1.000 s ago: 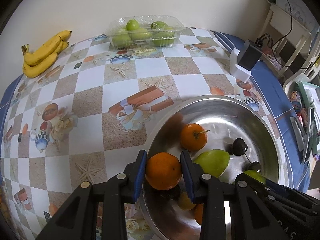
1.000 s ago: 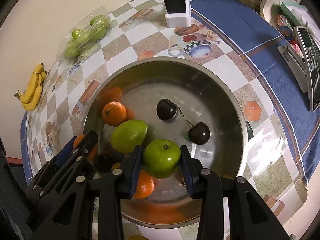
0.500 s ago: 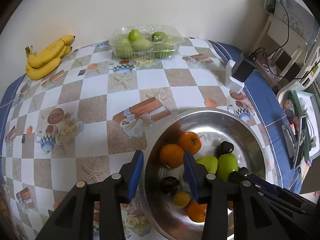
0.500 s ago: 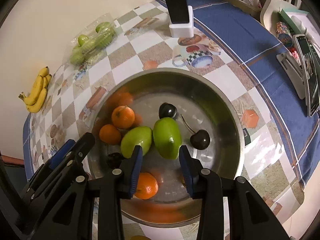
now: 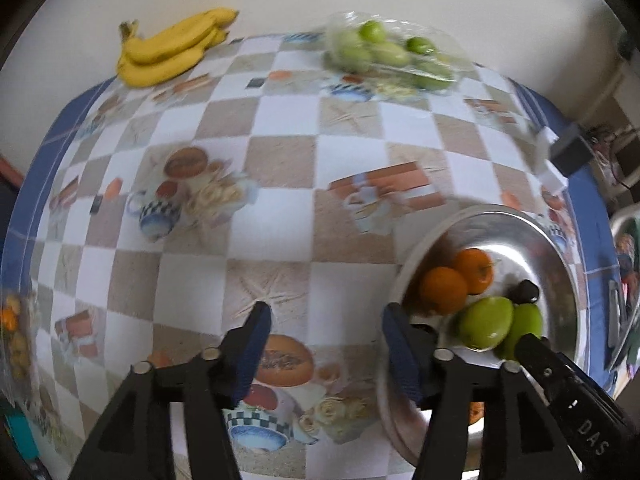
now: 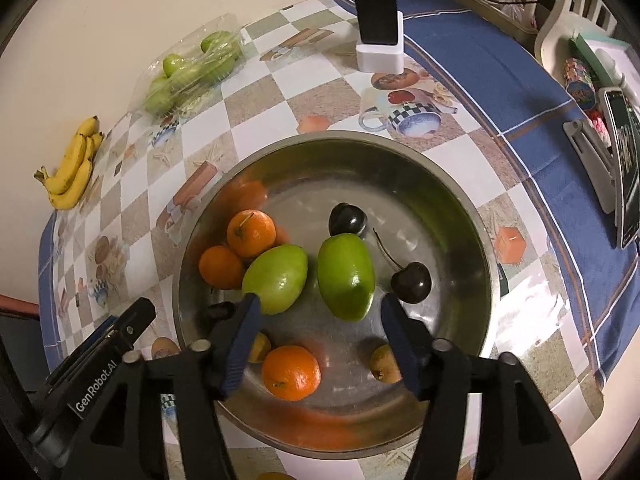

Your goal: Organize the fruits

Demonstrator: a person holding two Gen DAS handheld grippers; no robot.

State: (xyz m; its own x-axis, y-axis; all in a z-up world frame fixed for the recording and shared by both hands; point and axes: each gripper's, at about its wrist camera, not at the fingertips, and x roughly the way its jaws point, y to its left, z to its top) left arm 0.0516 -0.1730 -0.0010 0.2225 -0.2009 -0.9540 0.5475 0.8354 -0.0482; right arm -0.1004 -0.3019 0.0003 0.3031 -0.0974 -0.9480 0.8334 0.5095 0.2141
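Note:
A steel bowl holds three oranges, two green fruits, two dark cherries and small yellow fruits. My right gripper is open and empty above the bowl's near side. My left gripper is open and empty over the tablecloth, left of the bowl. A banana bunch and a clear box of green fruits lie at the table's far edge.
A black charger on a white block stands beyond the bowl. A phone on a stand and small items are at the right. The checked tablecloth covers the table.
Both grippers let go of their fruit into the bowl, opened wide and pulled back. The left gripper has swung left, off the bowl.

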